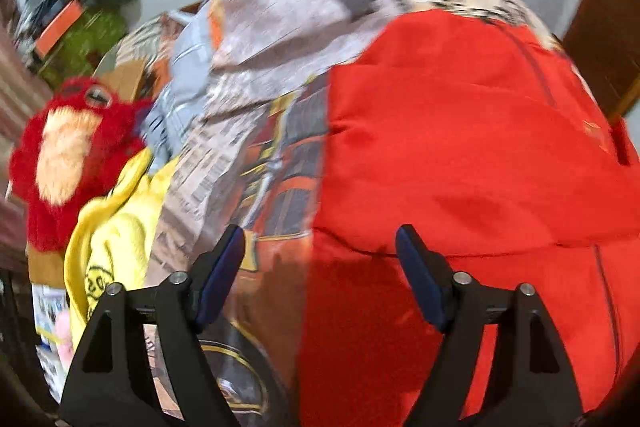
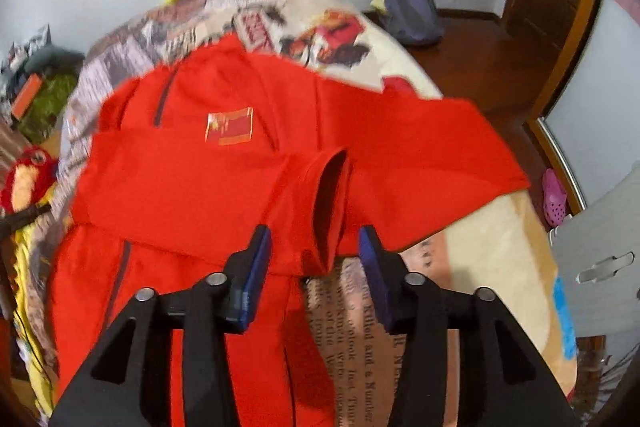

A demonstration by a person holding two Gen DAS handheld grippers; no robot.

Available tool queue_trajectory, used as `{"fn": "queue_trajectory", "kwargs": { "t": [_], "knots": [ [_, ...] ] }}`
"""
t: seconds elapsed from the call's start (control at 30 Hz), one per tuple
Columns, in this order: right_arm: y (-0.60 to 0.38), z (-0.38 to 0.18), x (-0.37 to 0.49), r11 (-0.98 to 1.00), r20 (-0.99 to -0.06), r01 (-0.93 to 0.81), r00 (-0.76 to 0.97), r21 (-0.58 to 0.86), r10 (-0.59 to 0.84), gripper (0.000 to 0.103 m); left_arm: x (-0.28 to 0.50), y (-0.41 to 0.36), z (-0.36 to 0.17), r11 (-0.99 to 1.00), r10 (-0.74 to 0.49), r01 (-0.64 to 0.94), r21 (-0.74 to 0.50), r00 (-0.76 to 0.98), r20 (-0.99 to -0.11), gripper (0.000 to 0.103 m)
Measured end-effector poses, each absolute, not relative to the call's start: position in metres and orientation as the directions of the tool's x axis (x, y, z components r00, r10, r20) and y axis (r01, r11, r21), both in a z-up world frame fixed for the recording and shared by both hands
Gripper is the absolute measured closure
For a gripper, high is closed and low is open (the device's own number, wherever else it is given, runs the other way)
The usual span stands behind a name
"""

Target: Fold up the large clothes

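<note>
A red jacket [image 2: 208, 183] with a dark zip and a flag patch [image 2: 230, 126] lies partly folded on a bed with a printed blanket [image 2: 304, 27]. It fills the right of the left wrist view [image 1: 460, 155]. One sleeve lies across the body, its cuff [image 2: 330, 203] open toward the camera. My right gripper [image 2: 314, 239] is open, its jaws either side of that cuff, holding nothing. My left gripper [image 1: 320, 239] is open and empty above the jacket's left edge.
A red plush toy [image 1: 68, 155] and a yellow garment [image 1: 116, 227] lie at the bed's left side. A blue-grey bag [image 2: 412, 11] sits on the wooden floor beyond the bed. A pink clog [image 2: 556, 199] and a wooden door frame [image 2: 560, 7] are at the right.
</note>
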State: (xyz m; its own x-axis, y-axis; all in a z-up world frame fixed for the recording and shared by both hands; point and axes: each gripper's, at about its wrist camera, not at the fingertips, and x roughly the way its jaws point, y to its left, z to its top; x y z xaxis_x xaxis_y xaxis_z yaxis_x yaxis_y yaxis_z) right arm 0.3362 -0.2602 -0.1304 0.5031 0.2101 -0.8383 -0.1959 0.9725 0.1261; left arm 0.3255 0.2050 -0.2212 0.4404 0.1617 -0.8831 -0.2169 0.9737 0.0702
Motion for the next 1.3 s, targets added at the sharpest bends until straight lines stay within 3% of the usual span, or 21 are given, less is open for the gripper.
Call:
{"fn": "queue_trajectory", "kwargs": {
  "t": [0.13, 0.27, 0.4, 0.67, 0.9, 1.2, 1.3],
  "knots": [
    [-0.283, -0.112, 0.333, 0.977, -0.797, -0.157, 0.567, 0.146, 0.211, 0.04, 0.324, 0.176, -0.231, 0.983, 0.164, -0.148, 0.109, 0.433, -0.886, 0.016],
    [-0.305, -0.112, 0.335, 0.982, -0.794, -0.105, 0.578, 0.154, 0.186, 0.037, 0.331, 0.165, -0.265, 0.982, 0.179, -0.121, 0.145, 0.359, -0.916, 0.016],
    [-0.328, -0.127, 0.343, 0.983, -0.819, -0.029, 0.548, 0.183, 0.169, 0.037, 0.342, 0.172, -0.283, 0.974, 0.199, -0.179, 0.142, 0.36, -0.912, 0.01],
    [-0.376, -0.17, 0.373, 0.947, -0.854, 0.121, 0.478, 0.297, 0.207, 0.037, 0.367, 0.209, -0.308, 0.907, 0.341, -0.342, 0.245, 0.258, -0.904, 0.01],
    [-0.399, -0.201, 0.412, 0.915, -0.858, 0.195, 0.456, 0.354, 0.235, 0.037, 0.372, 0.247, -0.313, 0.874, 0.321, -0.449, 0.187, 0.244, -0.915, 0.01],
    [-0.412, -0.227, 0.455, 0.882, -0.845, 0.287, 0.498, 0.374, 0.196, 0.037, 0.362, 0.23, -0.304, 0.908, 0.295, -0.375, 0.186, 0.259, -0.92, 0.01],
    [-0.418, -0.228, 0.461, 0.87, -0.841, 0.333, 0.518, 0.365, 0.154, 0.051, 0.352, 0.219, -0.289, 0.922, 0.274, -0.352, 0.162, 0.296, -0.915, 0.01]
  ]
}}
